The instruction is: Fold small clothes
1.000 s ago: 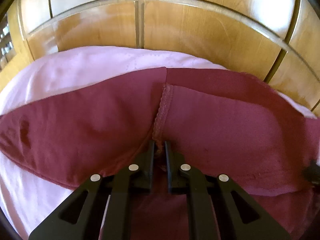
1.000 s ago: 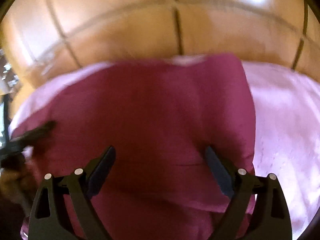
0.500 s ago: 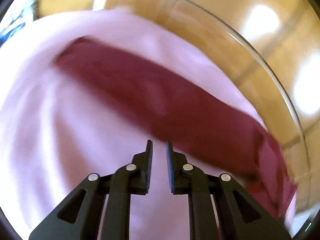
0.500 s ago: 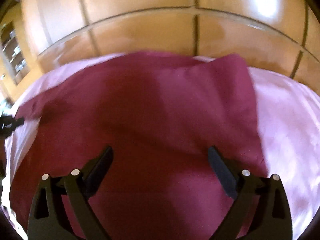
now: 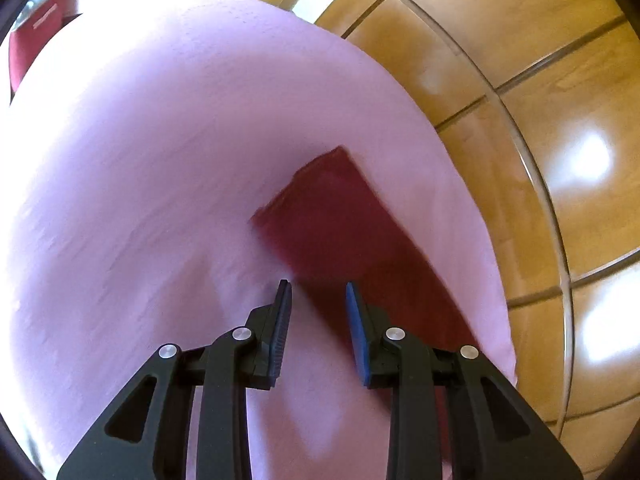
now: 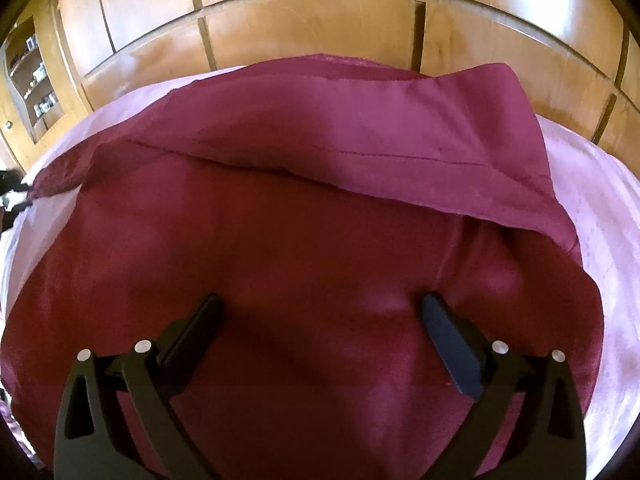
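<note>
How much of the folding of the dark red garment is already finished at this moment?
One fold looks done: a flap of the dark red fabric garment lies doubled over on the pale pink cloth. Nothing is held: the left hand-held gripper and right hand-held gripper are opening, empty. Further folds seem left.

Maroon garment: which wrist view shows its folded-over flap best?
The right wrist view. There the maroon garment fills the frame, and its folded-over flap with a stitched seam lies sharp across the far side. The left wrist view shows only a blurred maroon strip on the pink sheet.
</note>
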A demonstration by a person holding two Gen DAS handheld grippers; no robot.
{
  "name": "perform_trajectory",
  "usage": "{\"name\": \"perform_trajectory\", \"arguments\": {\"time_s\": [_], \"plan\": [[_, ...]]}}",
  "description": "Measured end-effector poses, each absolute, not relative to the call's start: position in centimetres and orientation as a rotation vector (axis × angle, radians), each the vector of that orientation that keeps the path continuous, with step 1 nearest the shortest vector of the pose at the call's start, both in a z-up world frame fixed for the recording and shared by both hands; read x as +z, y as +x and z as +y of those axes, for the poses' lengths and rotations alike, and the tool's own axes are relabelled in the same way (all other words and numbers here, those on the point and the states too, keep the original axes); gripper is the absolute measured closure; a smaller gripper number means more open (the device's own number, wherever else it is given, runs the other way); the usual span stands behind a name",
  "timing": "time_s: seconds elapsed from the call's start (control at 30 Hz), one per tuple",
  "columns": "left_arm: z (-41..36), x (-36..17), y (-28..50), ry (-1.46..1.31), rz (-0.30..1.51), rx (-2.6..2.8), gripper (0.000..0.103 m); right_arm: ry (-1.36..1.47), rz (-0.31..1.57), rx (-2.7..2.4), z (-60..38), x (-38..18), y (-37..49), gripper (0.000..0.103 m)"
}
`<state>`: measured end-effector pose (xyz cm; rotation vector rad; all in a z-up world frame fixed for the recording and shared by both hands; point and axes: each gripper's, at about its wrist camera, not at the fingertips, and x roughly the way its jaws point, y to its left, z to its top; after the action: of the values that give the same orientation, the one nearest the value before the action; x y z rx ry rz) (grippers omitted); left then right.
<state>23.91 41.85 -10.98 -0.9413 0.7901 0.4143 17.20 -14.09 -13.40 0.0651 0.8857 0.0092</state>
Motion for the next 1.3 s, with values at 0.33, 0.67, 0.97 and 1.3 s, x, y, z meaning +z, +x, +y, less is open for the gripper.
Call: {"name": "perform_trajectory", "arguments": {"time_s": [0.33,0.67,0.97,1.3], "plan": [[36.2,-6.4,26.8,-0.707,0.753,0.297,0.094,0.076,0.886,0.014,-14.4,-13.6,17.5,0.002],[11.2,-1.5,24.6,-0.37,0.725,-0.248,0.094,0.148,0.89,0.047,-15.2,-12.9,17.6,0.002],[0.4,-9.0,21.7,-0.167,0.923,-0.407,0.072,0.453,0.855,0.189,-18.2,-9.7,20.0,0.014],[5.0,-8.9,18.7,-0.221,0.898,-0.348,0.053,0.46,0.937,0.256,-12.4,-9.5,28.3,0.05]]}}
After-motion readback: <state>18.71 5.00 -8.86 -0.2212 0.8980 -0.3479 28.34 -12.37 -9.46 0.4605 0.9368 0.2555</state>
